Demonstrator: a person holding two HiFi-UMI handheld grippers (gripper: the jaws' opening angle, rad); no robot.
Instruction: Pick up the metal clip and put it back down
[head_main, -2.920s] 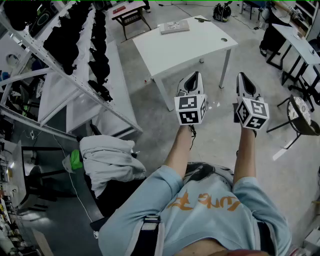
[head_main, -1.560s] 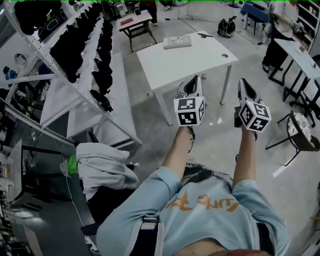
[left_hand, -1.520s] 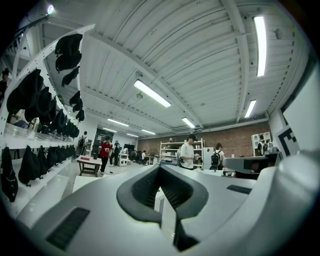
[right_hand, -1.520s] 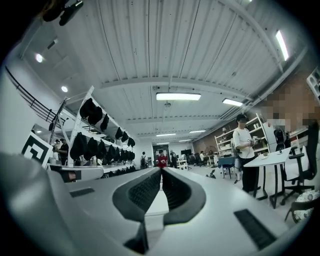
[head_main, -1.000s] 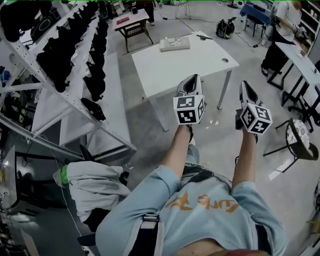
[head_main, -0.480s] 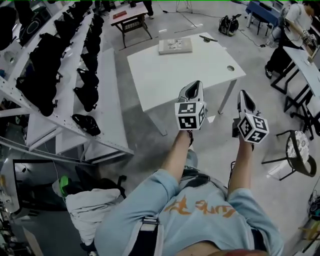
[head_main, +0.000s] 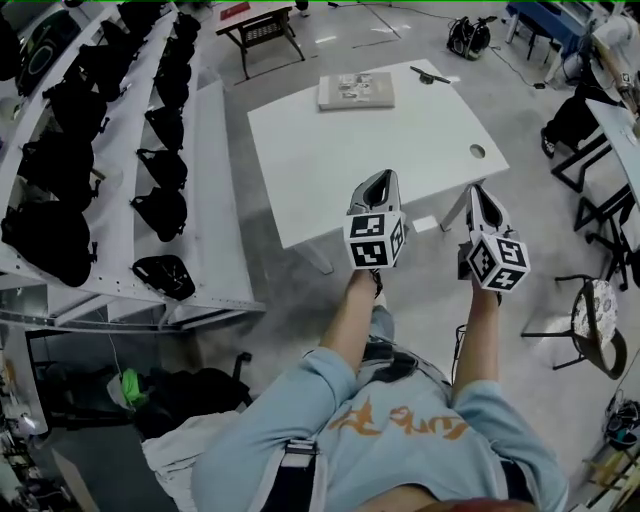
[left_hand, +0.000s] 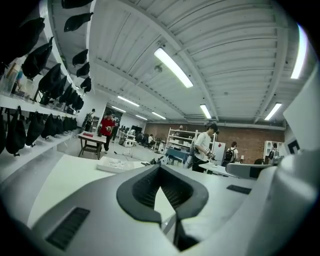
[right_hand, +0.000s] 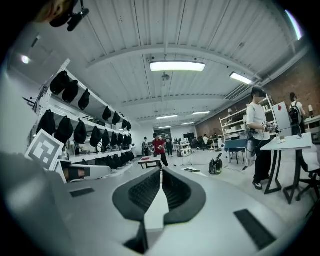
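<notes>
A white table (head_main: 350, 150) stands ahead of me in the head view. On its far side lies a flat pale book or box (head_main: 356, 91), with a thin dark object (head_main: 428, 74) near the far edge; I cannot tell whether that is the metal clip. My left gripper (head_main: 378, 182) hovers over the table's near edge, shut and empty. My right gripper (head_main: 482, 196) is held level beside it, off the table's near right corner, also shut and empty. The left gripper view shows the left gripper (left_hand: 160, 168) with jaws together above the tabletop. Likewise the right gripper (right_hand: 161, 171) in its own view.
White shelving with black bags (head_main: 160, 150) runs along the left. A round stool (head_main: 598, 325) stands at the right, more desks (head_main: 620, 120) behind it. A dark low table (head_main: 262, 20) and a bag (head_main: 470, 35) stand beyond. A person in white (right_hand: 257, 140) stands at the right.
The table has come nearer and lower in the head view as the person walks toward it. Both grippers stay shut and side by side, now at the table's near edge.
</notes>
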